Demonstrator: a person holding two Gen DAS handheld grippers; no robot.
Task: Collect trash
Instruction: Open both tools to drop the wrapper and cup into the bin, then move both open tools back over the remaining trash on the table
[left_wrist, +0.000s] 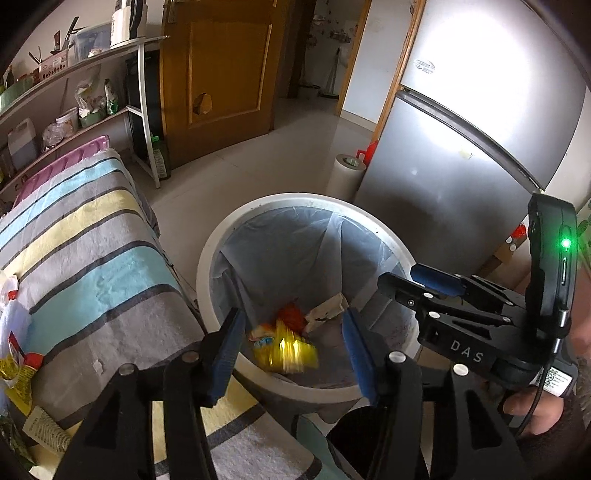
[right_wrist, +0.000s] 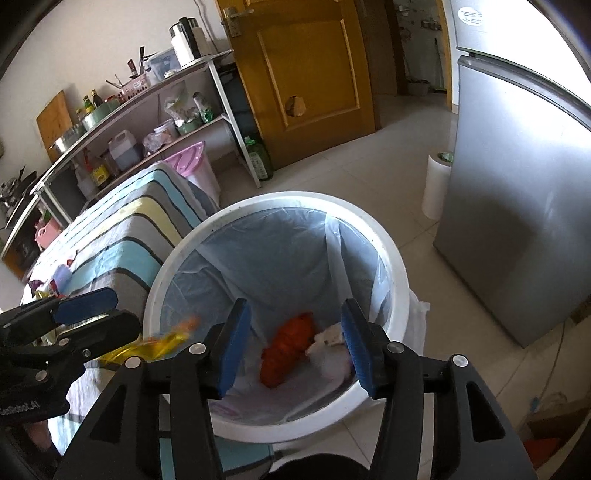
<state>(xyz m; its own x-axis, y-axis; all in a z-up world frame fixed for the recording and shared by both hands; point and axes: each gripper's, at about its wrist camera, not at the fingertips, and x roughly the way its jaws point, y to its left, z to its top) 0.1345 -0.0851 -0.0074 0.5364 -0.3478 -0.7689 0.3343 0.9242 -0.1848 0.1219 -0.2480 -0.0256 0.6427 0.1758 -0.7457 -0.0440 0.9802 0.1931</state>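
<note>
A white trash bin (left_wrist: 207, 266) with a pale blue liner stands on the floor beside the striped table; it also shows in the right wrist view (right_wrist: 399, 273). Inside lie an orange wrapper (right_wrist: 286, 349) and a white crumpled scrap (right_wrist: 328, 338). A yellow wrapper (left_wrist: 290, 350) is blurred, in the air over the bin between my left fingers; it also shows in the right wrist view (right_wrist: 162, 341). My left gripper (left_wrist: 291, 350) is open above the bin. My right gripper (right_wrist: 295, 347) is open over the bin and shows from the side in the left wrist view (left_wrist: 413, 282).
The striped cloth table (left_wrist: 92, 266) carries more wrappers (left_wrist: 18, 365) at its left edge. A silver fridge (left_wrist: 461, 147) stands at the right, a paper roll (left_wrist: 345, 173) beside it. Shelves (right_wrist: 129, 122) and a wooden door (right_wrist: 314, 74) are behind.
</note>
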